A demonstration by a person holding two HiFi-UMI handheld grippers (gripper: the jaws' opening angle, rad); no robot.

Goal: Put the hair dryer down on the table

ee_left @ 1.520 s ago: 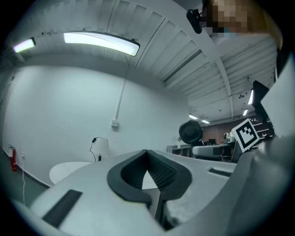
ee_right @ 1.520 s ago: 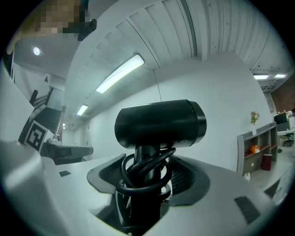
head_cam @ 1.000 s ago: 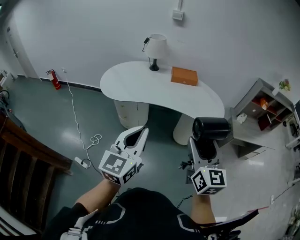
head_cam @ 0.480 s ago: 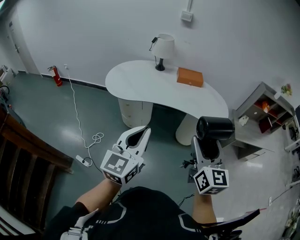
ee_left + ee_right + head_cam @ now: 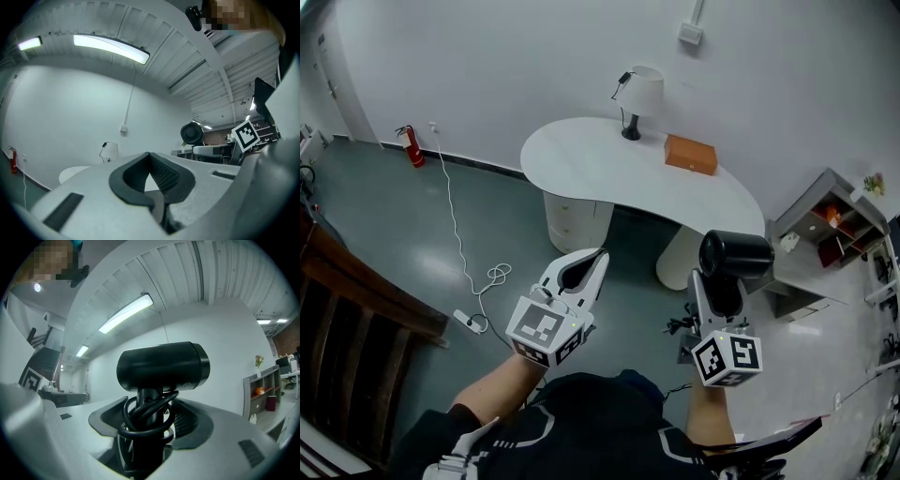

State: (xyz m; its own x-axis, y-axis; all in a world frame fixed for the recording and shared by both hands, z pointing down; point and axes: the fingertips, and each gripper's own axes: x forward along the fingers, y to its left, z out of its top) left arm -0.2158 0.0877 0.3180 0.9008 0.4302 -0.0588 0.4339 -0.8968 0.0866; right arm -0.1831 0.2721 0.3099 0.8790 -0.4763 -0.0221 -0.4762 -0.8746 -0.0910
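The person is wearing a black top (image 5: 591,427) with white marks (image 5: 459,455) showing at 7 o'clock. The left gripper (image 5: 593,255) and right gripper (image 5: 712,287) are looking white and smooth, each carrying a cube (image 5: 546,330) with black-and-white squares. Dark ridged pads (image 5: 164,175) are lining the fingers (image 5: 79,187).

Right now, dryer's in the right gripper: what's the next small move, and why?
Probably carry the right gripper forward toward the bare middle of the white table. Its jaws are clamped on the hair dryer by the handle, cord coiled round it, and the table lies ahead across floor, with the lamp and orange box along its far edge.
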